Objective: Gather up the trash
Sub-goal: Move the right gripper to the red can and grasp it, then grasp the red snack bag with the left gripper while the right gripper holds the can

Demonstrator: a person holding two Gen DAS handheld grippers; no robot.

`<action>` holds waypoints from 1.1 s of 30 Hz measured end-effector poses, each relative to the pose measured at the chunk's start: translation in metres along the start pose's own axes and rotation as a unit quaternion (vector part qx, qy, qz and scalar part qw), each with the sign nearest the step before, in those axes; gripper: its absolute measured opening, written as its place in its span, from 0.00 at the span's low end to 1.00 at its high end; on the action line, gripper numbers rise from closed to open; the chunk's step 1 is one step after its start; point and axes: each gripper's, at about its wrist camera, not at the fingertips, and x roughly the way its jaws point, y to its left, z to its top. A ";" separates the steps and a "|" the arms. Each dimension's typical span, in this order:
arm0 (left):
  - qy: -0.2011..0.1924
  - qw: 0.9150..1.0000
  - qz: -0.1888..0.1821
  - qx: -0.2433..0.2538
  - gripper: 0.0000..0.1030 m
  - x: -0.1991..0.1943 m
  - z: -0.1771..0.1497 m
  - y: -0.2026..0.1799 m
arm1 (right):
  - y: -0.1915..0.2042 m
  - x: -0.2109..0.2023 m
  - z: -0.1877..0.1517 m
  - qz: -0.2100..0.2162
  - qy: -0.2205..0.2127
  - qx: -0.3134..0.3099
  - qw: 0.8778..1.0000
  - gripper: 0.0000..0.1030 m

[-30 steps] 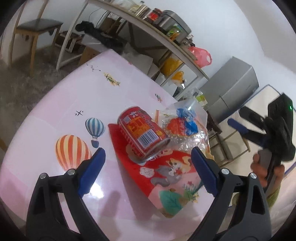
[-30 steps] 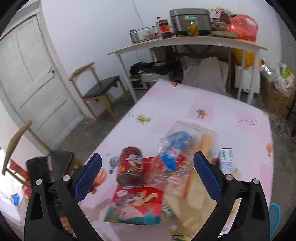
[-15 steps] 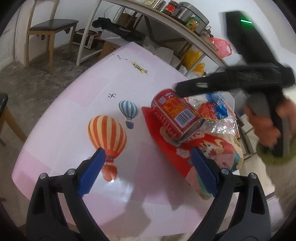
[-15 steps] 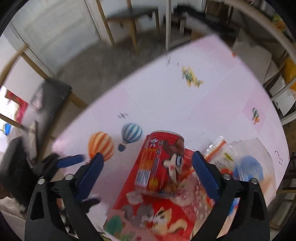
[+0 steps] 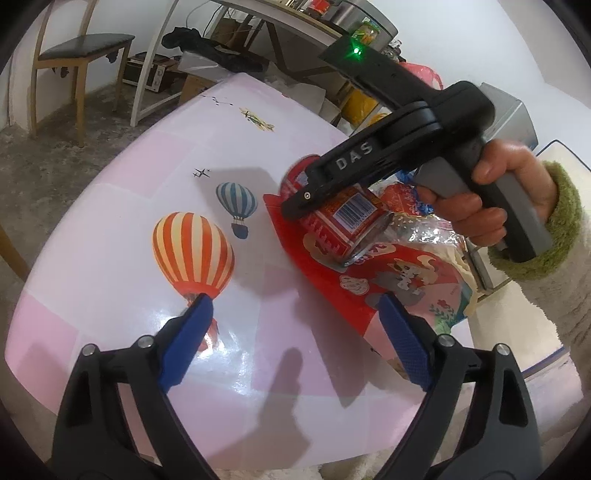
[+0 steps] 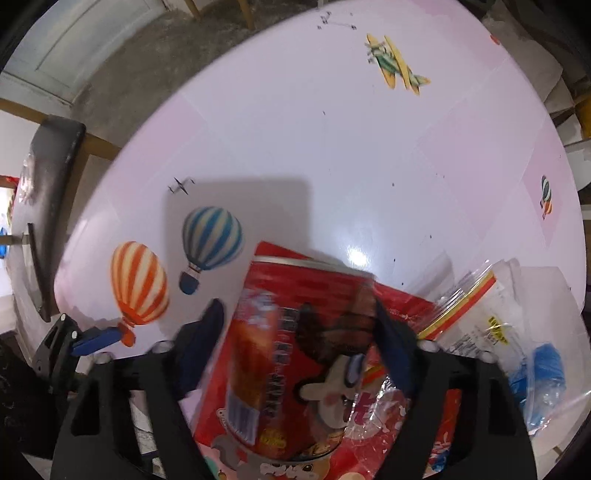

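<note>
A red can lies on its side on a red snack bag at the right of the pink table. My right gripper points straight down over the can. Its jaws are closing with the can between them, and a small gap shows at the left pad. A hand in a green-cuffed sleeve holds it. A clear plastic bag with blue scraps lies right of the can. My left gripper hovers open over the table's near edge, with nothing between its fingers.
A wooden chair stands on the floor at far left. A long side table loaded with jars and boxes runs along the back wall. A dark chair back sits close to the table's left edge.
My right gripper swung in from the right, tipped down over the can, and its jaws narrowed around it. My left gripper sank slightly toward the table.
</note>
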 end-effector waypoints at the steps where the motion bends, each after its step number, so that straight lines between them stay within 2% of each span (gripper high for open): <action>1: 0.001 1.000 -0.001 0.000 0.83 0.000 -0.001 0.001 | -0.002 -0.003 -0.001 0.006 -0.006 0.004 1.000 0.63; 5: 0.010 1.000 -0.006 -0.006 0.77 0.002 -0.005 0.003 | -0.009 -0.027 -0.011 0.027 -0.050 0.013 0.998 0.63; 8: 0.019 1.000 -0.015 -0.017 0.70 0.003 -0.008 0.005 | -0.013 -0.059 -0.029 0.054 -0.112 0.018 0.992 0.62; 13: 0.033 0.998 -0.047 -0.039 0.65 0.005 -0.012 0.004 | -0.023 -0.112 -0.079 0.085 -0.218 0.028 0.972 0.62; 16: 0.041 0.994 -0.082 -0.066 0.64 0.008 -0.012 0.005 | -0.035 -0.137 -0.116 0.098 -0.273 0.049 0.956 0.62; 20: 0.064 0.979 -0.143 -0.131 0.60 0.021 -0.006 0.013 | -0.045 -0.166 -0.177 0.110 -0.341 0.069 0.931 0.62; 24: 0.084 0.963 -0.183 -0.177 0.59 0.038 0.001 0.017 | -0.060 -0.168 -0.227 0.115 -0.365 0.100 0.919 0.62; 30: 0.107 0.956 -0.172 -0.211 0.57 0.056 0.012 0.011 | -0.077 -0.137 -0.291 0.126 -0.363 0.155 0.910 0.62; 31: 0.107 0.955 -0.171 -0.219 0.56 0.059 0.014 0.011 | -0.079 -0.129 -0.300 0.130 -0.360 0.165 0.909 0.62; 33: 0.108 0.953 -0.160 -0.233 0.47 0.065 0.015 0.012 | -0.082 -0.114 -0.306 0.138 -0.355 0.180 0.907 0.62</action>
